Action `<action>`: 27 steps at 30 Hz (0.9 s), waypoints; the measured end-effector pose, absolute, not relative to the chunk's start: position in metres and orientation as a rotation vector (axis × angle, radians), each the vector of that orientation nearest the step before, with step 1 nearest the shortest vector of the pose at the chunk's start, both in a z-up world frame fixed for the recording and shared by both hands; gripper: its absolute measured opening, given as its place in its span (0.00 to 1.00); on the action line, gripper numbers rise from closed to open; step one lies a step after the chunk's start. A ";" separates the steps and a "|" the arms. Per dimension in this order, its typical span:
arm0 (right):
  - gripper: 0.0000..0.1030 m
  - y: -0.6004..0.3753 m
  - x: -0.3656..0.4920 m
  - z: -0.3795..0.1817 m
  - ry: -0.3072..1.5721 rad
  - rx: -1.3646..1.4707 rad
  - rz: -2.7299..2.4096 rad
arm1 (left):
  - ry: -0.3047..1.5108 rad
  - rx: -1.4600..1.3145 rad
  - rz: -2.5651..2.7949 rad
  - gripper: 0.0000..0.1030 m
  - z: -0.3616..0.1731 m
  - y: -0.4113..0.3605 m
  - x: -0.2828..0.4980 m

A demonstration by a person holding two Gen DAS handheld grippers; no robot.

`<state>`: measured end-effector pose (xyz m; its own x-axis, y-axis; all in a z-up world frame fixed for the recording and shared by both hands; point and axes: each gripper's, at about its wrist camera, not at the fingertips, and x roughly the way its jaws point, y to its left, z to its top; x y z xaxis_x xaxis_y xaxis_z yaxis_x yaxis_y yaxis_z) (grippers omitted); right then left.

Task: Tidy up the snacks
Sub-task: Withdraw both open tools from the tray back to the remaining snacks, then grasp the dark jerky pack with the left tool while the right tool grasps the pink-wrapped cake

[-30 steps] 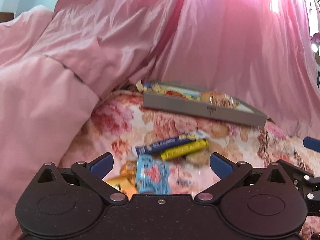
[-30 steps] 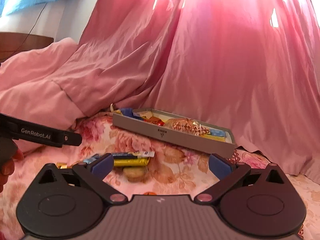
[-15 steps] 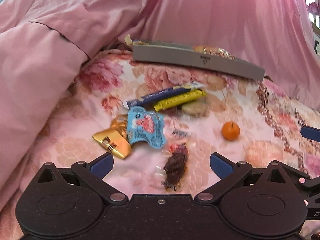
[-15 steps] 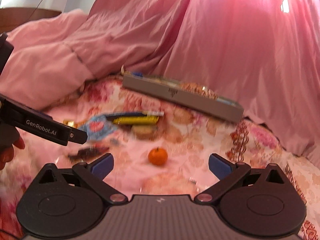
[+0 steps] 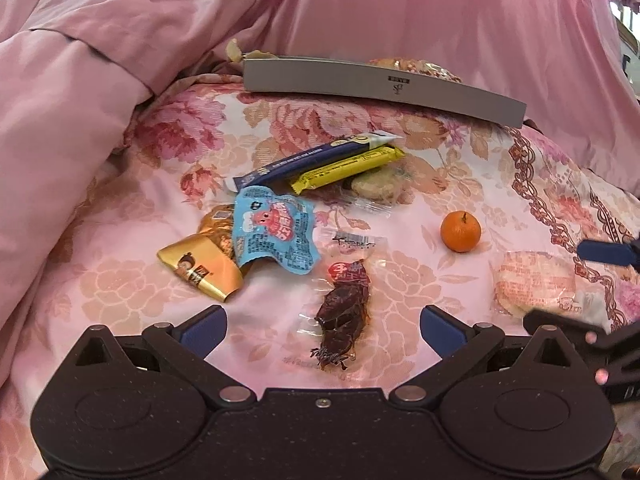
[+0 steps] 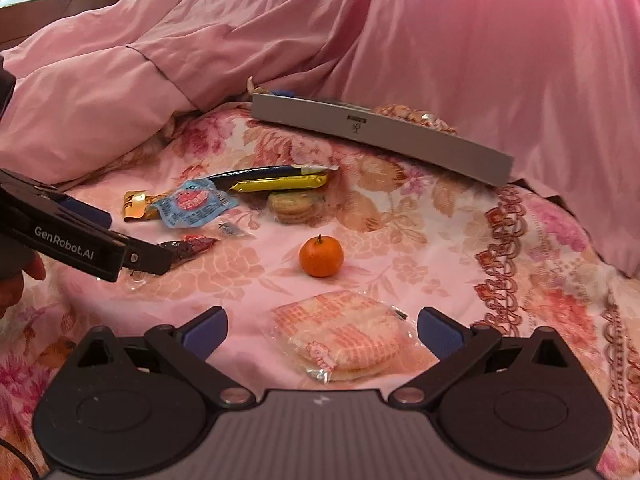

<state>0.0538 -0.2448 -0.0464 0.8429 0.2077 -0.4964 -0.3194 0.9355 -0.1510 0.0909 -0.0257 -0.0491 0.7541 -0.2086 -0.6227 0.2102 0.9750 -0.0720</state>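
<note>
Left gripper (image 5: pixel 323 322) hangs wide open w/ a clear-wrapped dried-meat pack (image 5: pixel 345 312) lying between its fingers, nothing gripped. Right gripper (image 6: pixel 322 326) also spread wide, over a rice-cracker pack (image 6: pixel 340 336) on the floral bedspread (image 6: pixel 440 248). Just beyond: a mandarin (image 6: pixel 321 257). Further out, blue pouch (image 5: pixel 274 232), gold packet (image 5: pixel 200 266), blue & yellow bars (image 5: pixel 320 164). Grey tray (image 5: pixel 380 88) sits at the back, against the pink quilt (image 5: pixel 80 80).
</note>
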 end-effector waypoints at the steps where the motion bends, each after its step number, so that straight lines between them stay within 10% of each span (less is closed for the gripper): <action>1: 1.00 -0.248 0.057 -0.047 0.495 -0.228 0.291 | 0.678 0.011 -0.237 0.99 -0.050 -0.027 0.093; 19: 1.00 -0.265 0.108 -0.055 0.586 -0.180 0.488 | 0.733 0.170 -0.367 0.98 -0.060 -0.038 0.120; 27: 1.00 -0.260 0.115 -0.065 0.639 -0.211 0.459 | 0.766 0.124 -0.413 0.76 -0.057 -0.043 0.118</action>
<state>0.1145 -0.2603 -0.0652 0.7070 0.3460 -0.6168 -0.4735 0.8794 -0.0495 0.1177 -0.0427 -0.0568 0.6453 -0.3175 -0.6948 0.4065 0.9128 -0.0396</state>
